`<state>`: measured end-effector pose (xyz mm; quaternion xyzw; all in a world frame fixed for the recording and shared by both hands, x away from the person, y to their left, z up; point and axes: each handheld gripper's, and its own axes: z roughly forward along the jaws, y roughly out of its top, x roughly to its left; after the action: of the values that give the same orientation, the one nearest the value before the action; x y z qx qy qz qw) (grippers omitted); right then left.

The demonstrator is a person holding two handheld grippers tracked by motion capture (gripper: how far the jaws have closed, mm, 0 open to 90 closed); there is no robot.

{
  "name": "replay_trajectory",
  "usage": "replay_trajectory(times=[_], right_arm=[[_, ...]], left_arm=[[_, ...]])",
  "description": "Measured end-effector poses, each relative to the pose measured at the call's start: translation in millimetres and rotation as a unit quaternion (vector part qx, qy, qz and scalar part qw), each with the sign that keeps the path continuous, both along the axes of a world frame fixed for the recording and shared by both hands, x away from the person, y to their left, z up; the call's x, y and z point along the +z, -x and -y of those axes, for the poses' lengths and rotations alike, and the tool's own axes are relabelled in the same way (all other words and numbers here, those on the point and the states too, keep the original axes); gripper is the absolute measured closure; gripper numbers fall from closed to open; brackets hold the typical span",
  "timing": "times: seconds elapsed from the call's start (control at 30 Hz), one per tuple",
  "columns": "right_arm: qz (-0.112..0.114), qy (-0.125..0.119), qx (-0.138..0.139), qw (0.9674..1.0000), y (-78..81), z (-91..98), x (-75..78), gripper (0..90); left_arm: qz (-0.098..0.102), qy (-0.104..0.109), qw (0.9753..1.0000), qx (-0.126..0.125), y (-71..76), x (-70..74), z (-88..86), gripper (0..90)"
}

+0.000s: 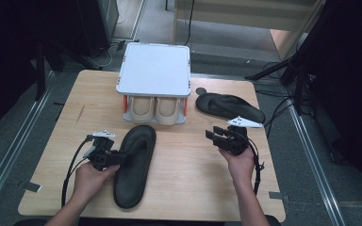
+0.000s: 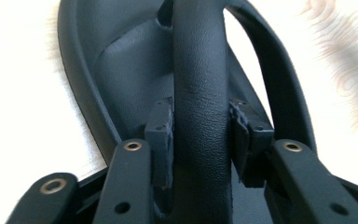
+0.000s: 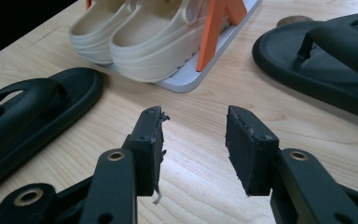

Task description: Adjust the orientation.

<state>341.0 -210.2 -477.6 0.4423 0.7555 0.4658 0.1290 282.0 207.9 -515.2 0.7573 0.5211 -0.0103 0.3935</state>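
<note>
Pale wood forms the table (image 1: 179, 188) on which a person works with a hand-held gripper in each hand. Beyond both grippers, at the far edge, stands a white shoe rack (image 1: 154, 69) with orange posts, a pair of cream clogs (image 1: 154, 109) tucked on its lower shelf.

A black flip-flop (image 1: 134, 167) lies lengthwise just to the right of the left gripper (image 1: 122, 157), its toe end pointing toward the rack. The left gripper reaches in from the sandal's left side, and its jaws sit on either side of the sandal's strap (image 2: 200, 107). In the left gripper view the strap runs up between the two pads, which stand close against it on both sides; whether they press on it cannot be told from the frames.

A second black flip-flop (image 1: 228, 107) lies past the right gripper (image 1: 215, 135) and slightly to its right, beside the rack. The right gripper is held above bare wood near the table's middle right, its jaws spread wide with nothing between them. Seen along its jaws, the rack and clogs lie ahead, the second flip-flop to the upper right and the first flip-flop off to the left.

A small round dark disc (image 1: 201, 91) sits on the wood between the rack and the second flip-flop.
</note>
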Motion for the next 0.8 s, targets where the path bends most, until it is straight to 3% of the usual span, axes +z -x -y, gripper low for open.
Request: replay_trajectory(times=[0.27,0.43,0.67,0.8], right_arm=[[0.005,0.008,-0.014,0.9999,-1.9,8.4,2.9,57.8],[0.001,0.009,-0.022,0.9997,-4.9,15.6,2.1,61.8],[-0.005,0.003,-0.04,0.9992,-8.2,22.5,3.9,75.1],[-0.008,-0.019,-0.043,0.9989,-13.0,23.6,8.2,82.2]], left_arm=[[0.019,0.011,0.9997,0.007,3.7,14.4,-15.2,53.3],[0.026,0.006,0.9996,0.01,3.2,21.1,-25.8,51.2],[0.036,0.001,0.9991,0.019,1.7,24.9,-37.1,51.3],[0.033,0.004,0.9993,0.015,0.0,23.7,-40.8,50.1]])
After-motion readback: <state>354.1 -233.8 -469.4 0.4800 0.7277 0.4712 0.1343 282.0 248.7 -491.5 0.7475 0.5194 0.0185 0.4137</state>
